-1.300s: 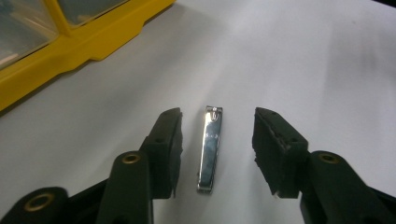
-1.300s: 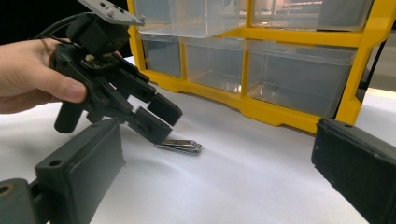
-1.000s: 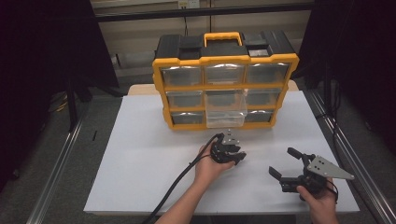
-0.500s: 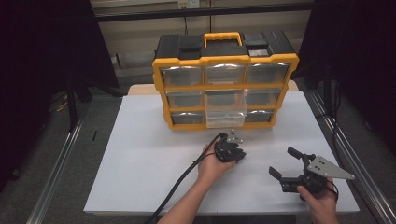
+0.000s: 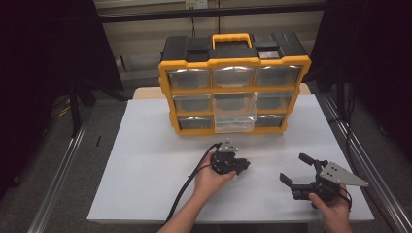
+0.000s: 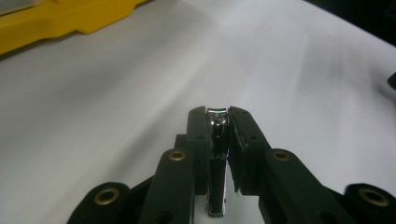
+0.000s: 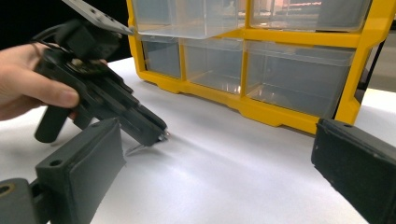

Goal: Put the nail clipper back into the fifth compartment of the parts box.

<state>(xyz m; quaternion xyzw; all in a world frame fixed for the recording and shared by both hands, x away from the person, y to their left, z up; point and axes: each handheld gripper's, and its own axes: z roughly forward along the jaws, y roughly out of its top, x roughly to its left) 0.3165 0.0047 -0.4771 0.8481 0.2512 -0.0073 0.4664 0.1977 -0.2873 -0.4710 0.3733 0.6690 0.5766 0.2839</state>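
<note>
The left gripper [image 6: 217, 122], low in the centre of the left gripper view, has its jaws closed flat on a metal nail clipper [image 6: 217, 154], which stands on edge between them with its tip just proud of the jaw ends. To place it well, I judge the grip should stay firm and level while heading toward the yellow drawer cabinet [image 5: 234, 82] at upper centre, whose bottom middle drawer [image 5: 235, 122] juts out. The right gripper [image 5: 297, 175], at lower right, gapes wide and empty.

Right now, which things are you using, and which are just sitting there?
In use:
- nail clipper, clamped in the left gripper
- drawer cabinet, bottom middle drawer pulled out

Just there:
- right gripper, open, holding nothing
- white table
</note>
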